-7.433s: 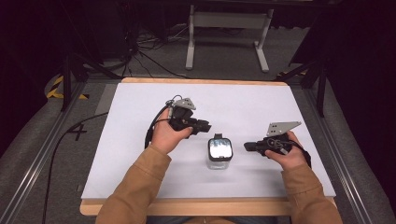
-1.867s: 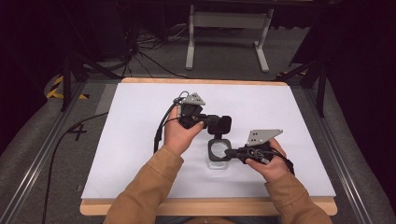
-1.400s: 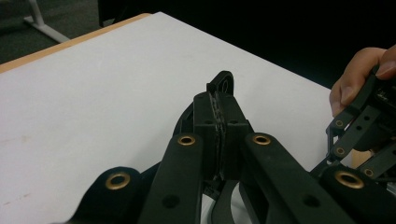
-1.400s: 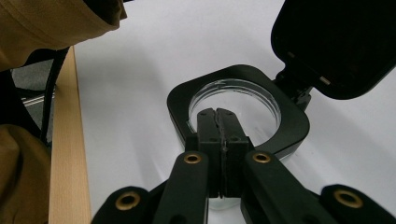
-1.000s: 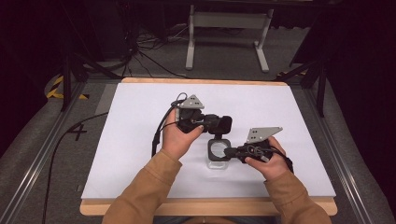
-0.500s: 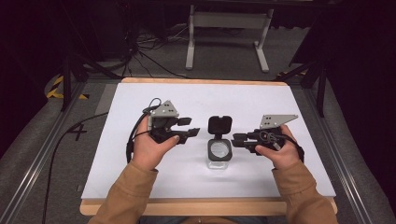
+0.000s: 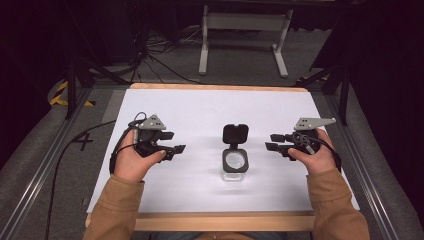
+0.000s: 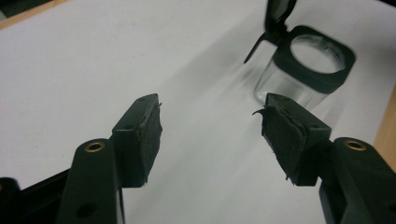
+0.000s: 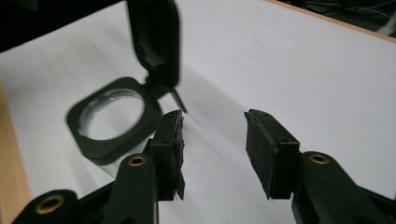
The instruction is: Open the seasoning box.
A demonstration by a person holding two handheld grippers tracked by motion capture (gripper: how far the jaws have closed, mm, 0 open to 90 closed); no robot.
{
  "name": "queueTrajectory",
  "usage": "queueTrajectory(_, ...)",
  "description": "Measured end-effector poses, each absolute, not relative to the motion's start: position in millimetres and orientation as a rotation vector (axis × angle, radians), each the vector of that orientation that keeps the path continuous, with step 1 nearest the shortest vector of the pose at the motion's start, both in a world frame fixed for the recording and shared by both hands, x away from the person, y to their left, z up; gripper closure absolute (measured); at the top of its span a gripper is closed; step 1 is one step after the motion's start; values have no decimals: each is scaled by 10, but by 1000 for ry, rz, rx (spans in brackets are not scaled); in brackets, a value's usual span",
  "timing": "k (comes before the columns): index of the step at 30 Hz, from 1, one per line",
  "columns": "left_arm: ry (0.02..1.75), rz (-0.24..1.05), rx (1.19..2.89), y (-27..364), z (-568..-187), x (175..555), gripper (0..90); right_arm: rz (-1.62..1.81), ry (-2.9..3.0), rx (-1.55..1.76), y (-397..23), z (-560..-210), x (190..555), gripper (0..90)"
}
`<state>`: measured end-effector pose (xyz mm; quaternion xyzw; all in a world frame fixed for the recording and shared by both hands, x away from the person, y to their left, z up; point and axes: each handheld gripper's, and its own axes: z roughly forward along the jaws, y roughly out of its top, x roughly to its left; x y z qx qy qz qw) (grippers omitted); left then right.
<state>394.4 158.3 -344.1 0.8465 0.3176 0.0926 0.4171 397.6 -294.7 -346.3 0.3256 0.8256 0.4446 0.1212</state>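
Your left gripper (image 7: 172, 149) and right gripper (image 7: 272, 142) have just been opening; both sets of jaws stand apart with nothing between them. Midway between them on the white table (image 7: 200, 110) stands the clear square jar (image 7: 234, 164), its black hinged lid (image 7: 235, 134) flipped up.

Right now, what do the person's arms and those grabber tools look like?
Each arm wears a tan-brown sleeve. The left hand-held gripper and the right hand-held gripper are black, each topped by a grey three-cornered plate. A black cable trails from the left one. Up close, the jaws have brass-coloured rivets and worn black pads.
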Motion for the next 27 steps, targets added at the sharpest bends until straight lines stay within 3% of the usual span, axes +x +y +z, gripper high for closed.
queueTrajectory(12, 933, 176, 2136, 1780, -3970, 4245, 370, 1157, 2378, 1079, -3222, -3732, 4193, 449)
queueTrajectory(27, 1027, 179, 2216, 1844, -4315, 4384, 353, 1004, 2364, 1233, -3416, -4174, 4401, 436)
